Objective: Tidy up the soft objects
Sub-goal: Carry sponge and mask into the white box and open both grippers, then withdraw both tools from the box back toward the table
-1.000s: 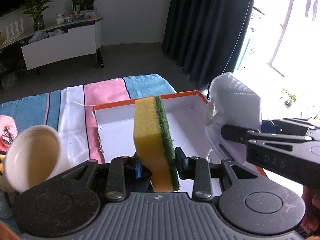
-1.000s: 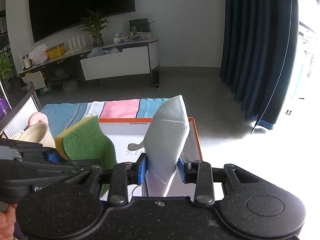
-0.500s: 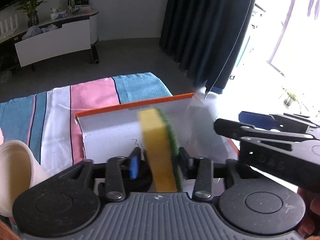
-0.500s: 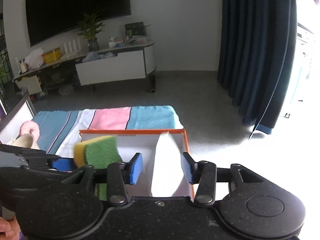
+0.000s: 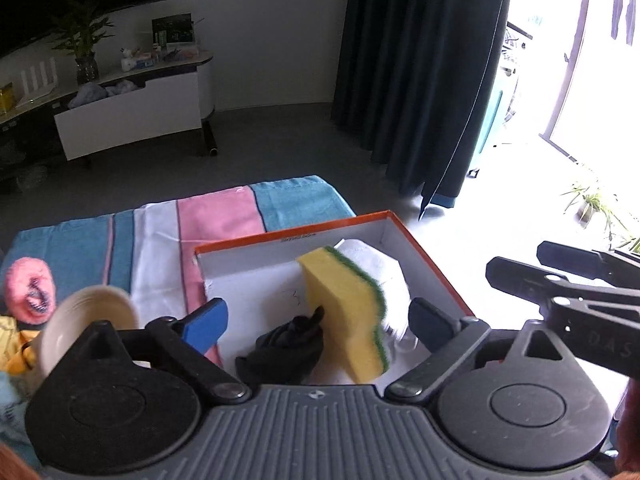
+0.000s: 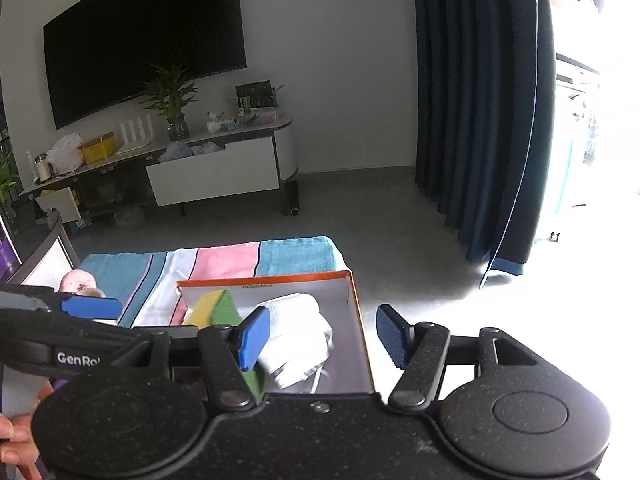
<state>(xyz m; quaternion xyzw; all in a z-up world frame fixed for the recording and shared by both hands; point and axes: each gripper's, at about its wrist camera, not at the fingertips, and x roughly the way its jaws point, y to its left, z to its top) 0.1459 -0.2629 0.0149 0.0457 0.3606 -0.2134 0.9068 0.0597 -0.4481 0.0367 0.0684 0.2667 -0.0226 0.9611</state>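
An orange-rimmed white box (image 5: 420,248) sits on the striped cloth; it also shows in the right wrist view (image 6: 356,300). A yellow sponge with a green scrub side (image 5: 348,312) lies tilted inside it, seen too in the right wrist view (image 6: 214,308). A white face mask (image 6: 298,336) lies beside it in the box, partly behind the sponge in the left wrist view (image 5: 374,258). A black soft item (image 5: 290,346) lies in the box's near corner. My left gripper (image 5: 318,322) is open above the box, empty. My right gripper (image 6: 320,338) is open above the mask, empty.
A striped blue, pink and white cloth (image 5: 224,212) covers the table. A cream plastic cup (image 5: 86,324) lies on its side at the left. A pink fluffy item (image 5: 30,290) and a yellow item (image 5: 12,344) lie further left. Dark curtains (image 5: 420,72) hang beyond.
Both grippers opened and pulled back upward. The sponge left my left gripper and the mask left my right gripper; both now lie in the box.
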